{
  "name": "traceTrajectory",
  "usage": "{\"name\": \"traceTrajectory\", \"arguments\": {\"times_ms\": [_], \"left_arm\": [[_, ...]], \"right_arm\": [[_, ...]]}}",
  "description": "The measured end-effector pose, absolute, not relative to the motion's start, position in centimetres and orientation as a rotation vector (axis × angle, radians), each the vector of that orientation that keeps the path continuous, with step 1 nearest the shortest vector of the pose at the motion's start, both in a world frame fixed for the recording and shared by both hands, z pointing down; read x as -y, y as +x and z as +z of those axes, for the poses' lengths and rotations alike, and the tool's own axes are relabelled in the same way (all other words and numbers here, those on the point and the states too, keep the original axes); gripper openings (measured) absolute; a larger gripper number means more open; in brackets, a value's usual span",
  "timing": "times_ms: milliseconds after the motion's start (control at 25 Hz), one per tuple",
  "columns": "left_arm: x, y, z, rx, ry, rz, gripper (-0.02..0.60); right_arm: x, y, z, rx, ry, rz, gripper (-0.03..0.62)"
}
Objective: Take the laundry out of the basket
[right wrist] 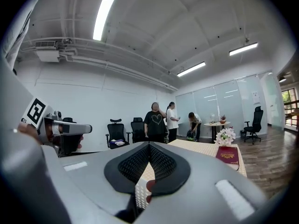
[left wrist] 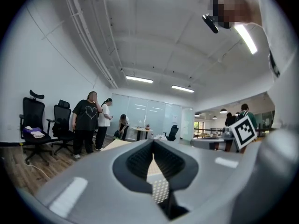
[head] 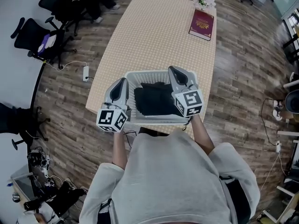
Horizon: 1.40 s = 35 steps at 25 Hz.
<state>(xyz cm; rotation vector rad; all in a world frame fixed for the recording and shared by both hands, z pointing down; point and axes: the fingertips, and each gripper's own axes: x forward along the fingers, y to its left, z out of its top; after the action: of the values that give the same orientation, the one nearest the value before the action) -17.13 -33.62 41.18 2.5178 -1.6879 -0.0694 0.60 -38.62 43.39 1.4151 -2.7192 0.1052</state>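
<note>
A white plastic laundry basket [head: 132, 75] stands at the near end of the table, right in front of me. Dark laundry [head: 154, 101] lies folded inside it. My left gripper [head: 124, 80] hovers over the basket's left rim and my right gripper [head: 171, 69] over its right rim. Both point away from me. In the left gripper view the left gripper [left wrist: 153, 143] has its jaws meeting at the tips with nothing between them. The right gripper [right wrist: 149, 146] looks the same in its own view, shut and empty. Neither touches the laundry.
The long table [head: 154, 36] has a beige woven cover. A red book [head: 202, 24] and white flowers [head: 204, 0] sit at its far right end. Office chairs [head: 35, 38] stand to the left, with several people [left wrist: 87, 120] beyond. A power strip [head: 86, 72] lies on the floor.
</note>
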Motion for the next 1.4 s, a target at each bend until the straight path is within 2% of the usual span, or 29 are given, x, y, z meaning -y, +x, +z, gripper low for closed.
{"name": "traceTrajectory", "arguments": {"times_ms": [560,1120,1280,1400], "left_arm": [[37.4,-21.9,42.6,1.604,2.517,-0.052,0.012],[36.7,-25.4,50.7,1.573,2.359,0.05,0.012],[36.6,-25.9,51.8,1.556,2.332,0.034,0.012],[36.5,-25.6,52.1,1.546,2.325,0.016,0.012]], "right_arm": [[40.0,-1.7,44.4,2.625,1.445,0.149,-0.002],[38.8,-4.0,52.0,2.534,1.305,0.347,-0.002],[38.2,-5.4,53.7,2.48,1.204,0.277,-0.002],[37.0,-6.5,55.2,2.387,1.052,0.086,-0.002]]}}
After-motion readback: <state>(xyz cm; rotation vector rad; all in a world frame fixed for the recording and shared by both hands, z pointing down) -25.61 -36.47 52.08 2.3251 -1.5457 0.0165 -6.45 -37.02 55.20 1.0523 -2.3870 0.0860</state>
